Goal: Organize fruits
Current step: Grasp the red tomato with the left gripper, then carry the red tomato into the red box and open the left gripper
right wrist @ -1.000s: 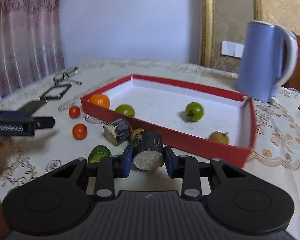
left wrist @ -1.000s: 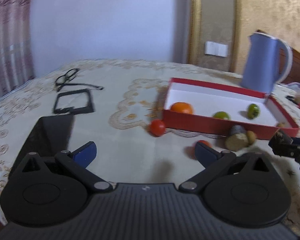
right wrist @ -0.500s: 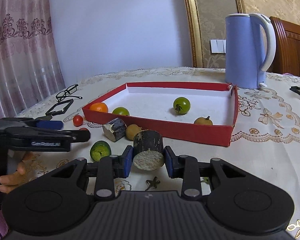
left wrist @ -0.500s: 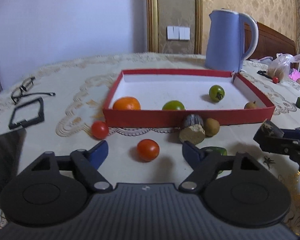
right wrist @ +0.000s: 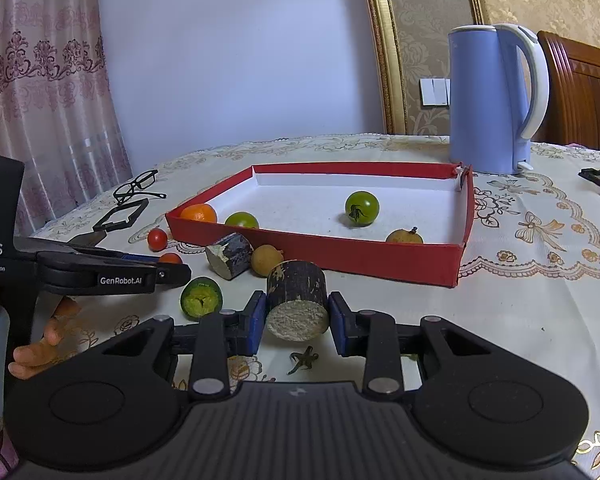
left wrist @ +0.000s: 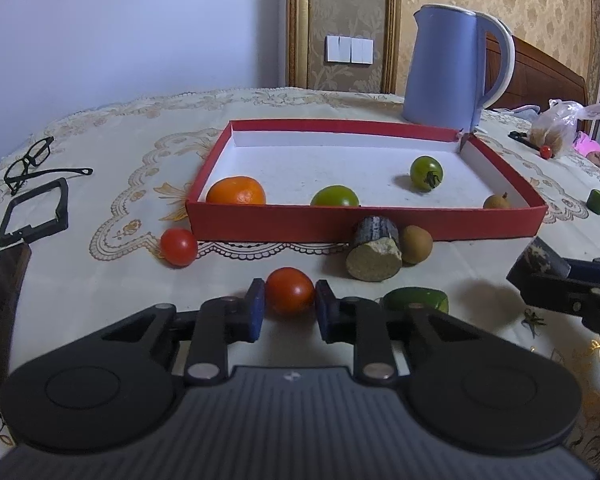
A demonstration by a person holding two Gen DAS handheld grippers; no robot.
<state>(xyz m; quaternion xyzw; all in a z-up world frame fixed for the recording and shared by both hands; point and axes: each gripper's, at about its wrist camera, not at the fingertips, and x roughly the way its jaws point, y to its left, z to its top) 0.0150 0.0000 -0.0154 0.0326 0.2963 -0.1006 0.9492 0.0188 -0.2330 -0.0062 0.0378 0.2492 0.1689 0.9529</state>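
Observation:
My left gripper (left wrist: 290, 305) is shut on a red tomato (left wrist: 290, 291) that rests on the tablecloth in front of the red box (left wrist: 364, 225). My right gripper (right wrist: 298, 316) is shut on a dark-skinned cane chunk (right wrist: 297, 300) just above the cloth. The box holds an orange (left wrist: 236, 191), two green tomatoes (left wrist: 335, 197) and a small brown fruit (left wrist: 497, 201). Outside the box lie another red tomato (left wrist: 179, 247), a second cane chunk (left wrist: 374, 254), a brown fruit (left wrist: 416, 244) and a cut green fruit (right wrist: 201, 298).
A blue kettle (left wrist: 456, 68) stands behind the box. Glasses (left wrist: 32, 162), a black frame (left wrist: 32, 212) and a dark slab (left wrist: 0, 300) lie at the left. A plastic bag (left wrist: 560, 124) and a green block (left wrist: 597, 201) are at the right. A loose stem (right wrist: 304, 360) lies under the right gripper.
My left gripper swung right to face the box and shut its jaws on the red tomato. The right gripper kept its hold on the cane chunk.

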